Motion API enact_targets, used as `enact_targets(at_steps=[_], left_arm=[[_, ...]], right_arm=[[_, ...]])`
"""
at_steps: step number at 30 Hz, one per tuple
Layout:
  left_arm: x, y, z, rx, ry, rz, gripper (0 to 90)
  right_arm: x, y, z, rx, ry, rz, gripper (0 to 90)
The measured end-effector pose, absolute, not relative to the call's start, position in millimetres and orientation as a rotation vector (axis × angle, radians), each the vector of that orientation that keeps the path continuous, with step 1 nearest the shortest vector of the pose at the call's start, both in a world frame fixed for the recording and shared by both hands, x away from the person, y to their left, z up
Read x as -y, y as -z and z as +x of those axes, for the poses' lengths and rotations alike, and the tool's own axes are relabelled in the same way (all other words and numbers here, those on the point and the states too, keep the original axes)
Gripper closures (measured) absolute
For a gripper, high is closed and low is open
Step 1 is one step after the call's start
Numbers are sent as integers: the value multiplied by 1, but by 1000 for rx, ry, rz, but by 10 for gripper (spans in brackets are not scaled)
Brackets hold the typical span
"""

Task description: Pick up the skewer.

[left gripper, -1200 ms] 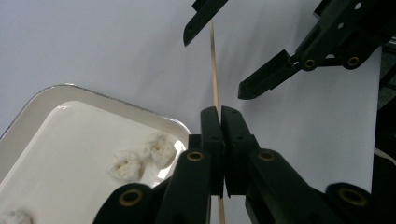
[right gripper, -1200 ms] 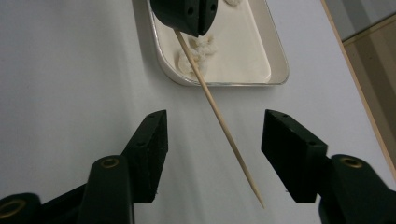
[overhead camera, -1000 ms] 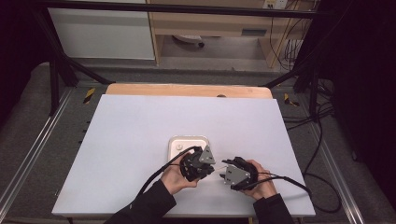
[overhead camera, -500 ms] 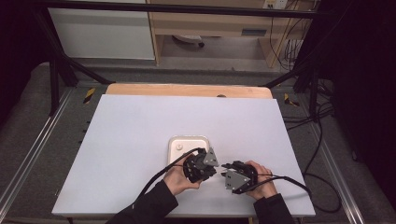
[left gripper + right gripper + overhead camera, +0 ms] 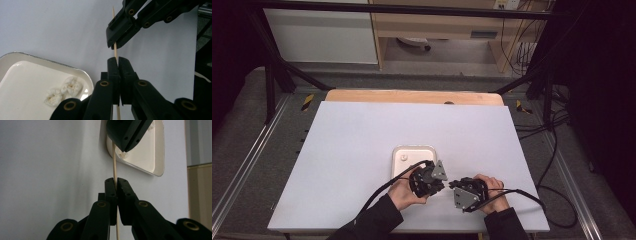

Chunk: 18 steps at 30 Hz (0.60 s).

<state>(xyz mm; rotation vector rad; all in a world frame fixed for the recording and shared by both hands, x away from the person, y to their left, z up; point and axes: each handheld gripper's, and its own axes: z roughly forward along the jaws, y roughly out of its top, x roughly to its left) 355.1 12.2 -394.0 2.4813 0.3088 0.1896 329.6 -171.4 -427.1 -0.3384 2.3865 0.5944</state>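
**Both grippers clamped on one wooden skewer beside the tray**

At the near edge of the white surface [image 5: 362, 150], the left gripper [image 5: 435, 181] and the right gripper [image 5: 454, 186] meet tip to tip, just right of a small white tray [image 5: 404, 152].

In the left gripper view, the left gripper [image 5: 117, 60] has its jaws closed tight on a thin wooden skewer [image 5: 115, 48], which runs up out of them and passes between the jaws of the right gripper [image 5: 115, 45] just above. The skewer's pointed end pokes out beyond that second grip.

The right gripper's jaws have just been closing, and in the right gripper view the right gripper [image 5: 116, 180] is pinched on the skewer [image 5: 114, 162], with the left gripper [image 5: 120, 147] gripping the same stick farther along. The skewer is held clear of the surface, spanning the short gap between the two grips.

The tray [image 5: 75, 71] holds two small white crumbly pieces [image 5: 63, 91] lying side by side near its corner.
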Motion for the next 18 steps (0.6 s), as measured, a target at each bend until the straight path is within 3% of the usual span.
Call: enact_targets(at_steps=[10,11,18], left_arm=[[-13,394,358,-327,-172,2501,873],[-14,393,359,-334,-178,2507,788],[-18,388,365,-381,-155,2582,675]], right_arm=[[168,425,328,-2394,-544,-394,889],[167,425,328,-2397,-524,-390,889],[167,425,329,-2393,-478,-403,889]])
